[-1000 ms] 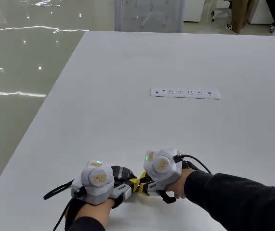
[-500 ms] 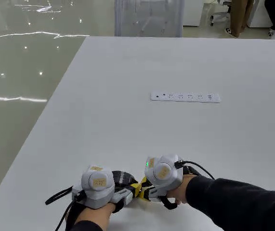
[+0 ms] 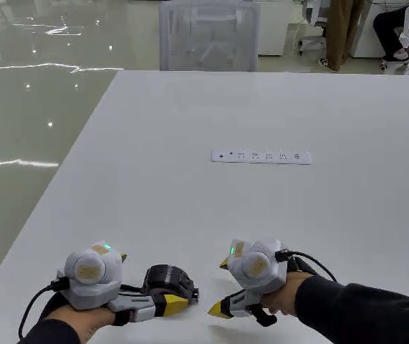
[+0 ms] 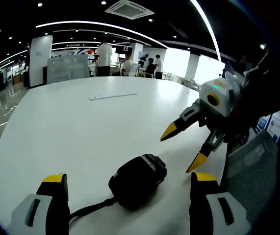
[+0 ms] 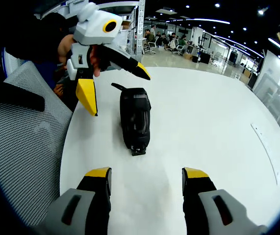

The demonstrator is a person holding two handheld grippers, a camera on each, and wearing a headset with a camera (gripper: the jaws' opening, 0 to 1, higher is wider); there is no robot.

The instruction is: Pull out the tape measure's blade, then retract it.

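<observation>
**Tape measure lies free between two open claws**

On the left, the left claw (image 4: 130, 177) is spread wide and holds nothing. Its yellow-tipped jaws stand on either side of the black, rounded, rubbery-looking tape measure (image 4: 138, 180), and in the left gripper view neither appears to touch it.

The tape measure rests on the white worktop (image 3: 190, 179) close to the near edge, with a dark strap trailing from it. No blade shows outside the case. A small end tab sits at its mouth, facing the right claw.

On the right, the right claw (image 5: 147, 172) is also open and empty, pointing at the case from a little way off.

With the blade fully inside and nothing gripped, this looks like either the start of the pull or the end of the retract; the pictures do not settle which.

If the pull is to come, the left claw needs to close squarely on the case to anchor it. The right claw needs to advance and pinch the thin tab, then draw straight away.
</observation>
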